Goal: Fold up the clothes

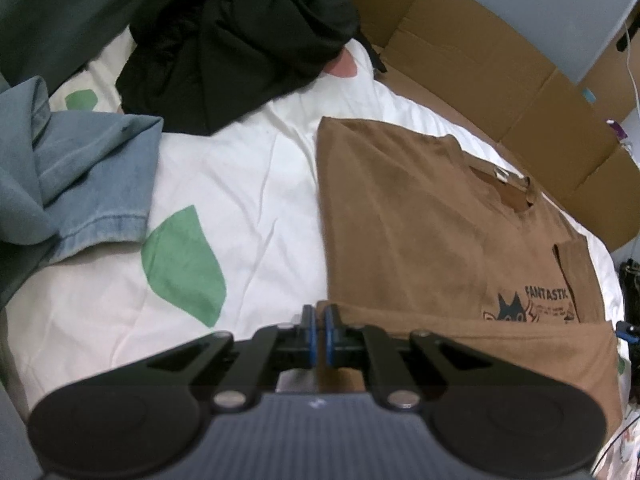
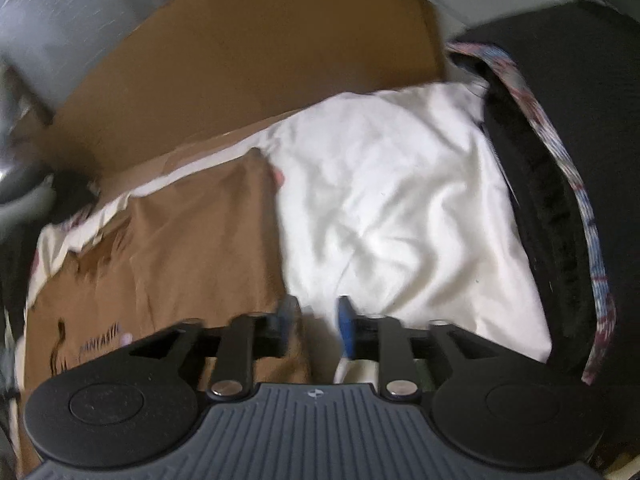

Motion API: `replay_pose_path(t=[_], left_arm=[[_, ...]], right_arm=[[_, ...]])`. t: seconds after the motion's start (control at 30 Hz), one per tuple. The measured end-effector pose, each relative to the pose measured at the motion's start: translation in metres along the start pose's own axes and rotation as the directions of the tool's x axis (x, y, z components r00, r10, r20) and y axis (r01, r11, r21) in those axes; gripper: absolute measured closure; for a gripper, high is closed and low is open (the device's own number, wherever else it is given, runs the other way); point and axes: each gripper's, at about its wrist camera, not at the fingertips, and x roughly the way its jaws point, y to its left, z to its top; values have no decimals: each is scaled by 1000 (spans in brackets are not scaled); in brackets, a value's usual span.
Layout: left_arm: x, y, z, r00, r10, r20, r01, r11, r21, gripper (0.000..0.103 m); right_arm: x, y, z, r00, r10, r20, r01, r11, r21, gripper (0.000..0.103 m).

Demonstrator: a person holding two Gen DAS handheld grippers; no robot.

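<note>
Only my left camera shows the denim garment (image 1: 92, 184) and black clothes (image 1: 236, 40) left of the brown T-shirt (image 1: 440, 220) on the white sheet (image 1: 248, 184); my left gripper (image 1: 319, 316) is pinched closed at its corner. My right camera alone shows my right gripper (image 2: 314, 320) partly open over the shirt's edge, clamping nothing, and a black cushion (image 2: 560, 160).

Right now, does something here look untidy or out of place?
Yes. The brown shirt lies neatly folded on the white sheet, but the black garment and the denim one beside it are crumpled heaps, not yet folded.
</note>
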Motion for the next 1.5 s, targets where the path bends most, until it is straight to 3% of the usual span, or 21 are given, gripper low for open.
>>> replay_pose_path(t=[0.17, 0.33, 0.4, 0.57, 0.63, 0.77, 0.8, 0.87, 0.93, 1.1, 1.5], left_arm=[[2, -2, 0, 1000, 2, -8, -2, 1000, 6, 98], [2, -3, 0, 1000, -11, -28, 12, 1000, 23, 94], [2, -2, -1, 999, -12, -31, 13, 1000, 20, 89], [1, -3, -2, 999, -28, -31, 29, 999, 29, 64], [3, -5, -3, 999, -30, -33, 32, 999, 41, 63], [10, -9, -4, 999, -28, -41, 31, 998, 55, 66], [11, -9, -4, 999, -26, -45, 28, 998, 51, 70], [14, -8, -5, 998, -20, -54, 22, 999, 42, 92], [12, -7, -6, 999, -14, -52, 16, 999, 33, 94], [-4, -13, -11, 1000, 9, -6, -8, 998, 63, 96], [-56, -21, 5, 992, -29, 123, 25, 999, 30, 98]], right_arm=[[9, 15, -4, 999, -29, -39, 24, 994, -104, 67], [18, 20, -3, 997, -36, -71, 26, 990, -139, 67], [18, 19, -2, 997, -34, -67, 24, 990, -141, 67], [20, 19, -2, 997, -29, -68, 19, 990, -143, 67], [21, 19, -2, 997, -28, -66, 18, 990, -138, 67], [22, 22, -1, 998, -27, -62, 17, 989, -145, 72], [22, 24, -1, 998, -26, -60, 17, 989, -149, 78], [20, 25, -2, 998, -31, -50, 23, 988, -152, 92], [17, 27, -1, 999, -33, -43, 26, 987, -156, 98], [5, 32, 1, 999, -44, -21, 40, 985, -166, 99], [-50, 56, 14, 995, -53, 84, 69, 977, -204, 99]])
